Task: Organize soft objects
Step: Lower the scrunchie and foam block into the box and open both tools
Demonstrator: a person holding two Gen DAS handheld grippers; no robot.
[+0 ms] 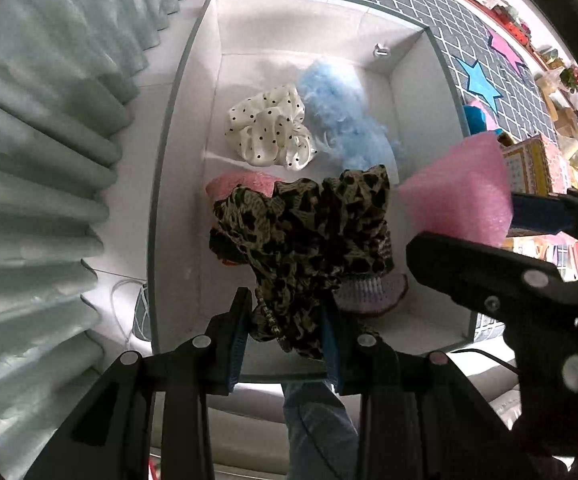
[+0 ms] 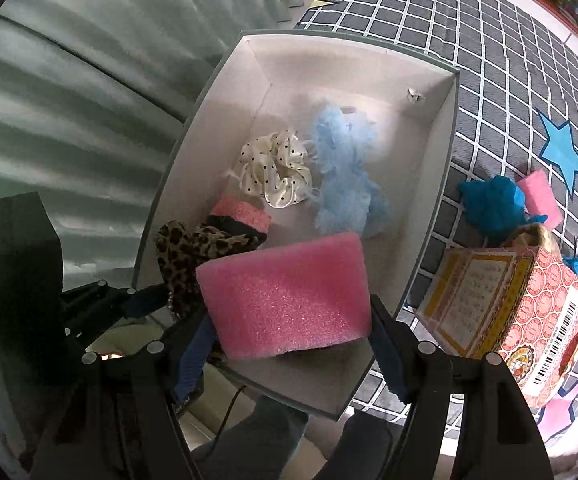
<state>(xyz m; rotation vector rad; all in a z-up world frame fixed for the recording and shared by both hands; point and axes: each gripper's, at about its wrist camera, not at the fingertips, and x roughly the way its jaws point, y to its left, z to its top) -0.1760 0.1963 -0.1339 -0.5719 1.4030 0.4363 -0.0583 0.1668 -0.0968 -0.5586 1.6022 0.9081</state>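
Note:
My left gripper [image 1: 285, 336] is shut on a leopard-print scrunchie [image 1: 309, 236] that hangs over the near end of a white open box [image 1: 187, 92]. My right gripper [image 2: 289, 340] is shut on a pink foam sponge [image 2: 285, 296], held above the box's near right corner; the same pink sponge [image 1: 461, 196] shows at the right of the left wrist view. Inside the box lie a cream polka-dot scrunchie [image 1: 269, 132], a light blue fluffy piece [image 1: 341, 116], a pink sponge [image 2: 241, 214] with a dark underside, and a lilac knitted piece [image 1: 373, 292], partly hidden.
The box stands on a grey grid-pattern mat [image 2: 489, 60] with star shapes. Right of it are a patterned orange carton [image 2: 529, 312], a blue fluffy item [image 2: 489, 200] and another pink sponge [image 2: 541, 200]. A pale green curtain [image 1: 41, 160] hangs on the left. A person's jeans-clad leg [image 1: 321, 428] is below.

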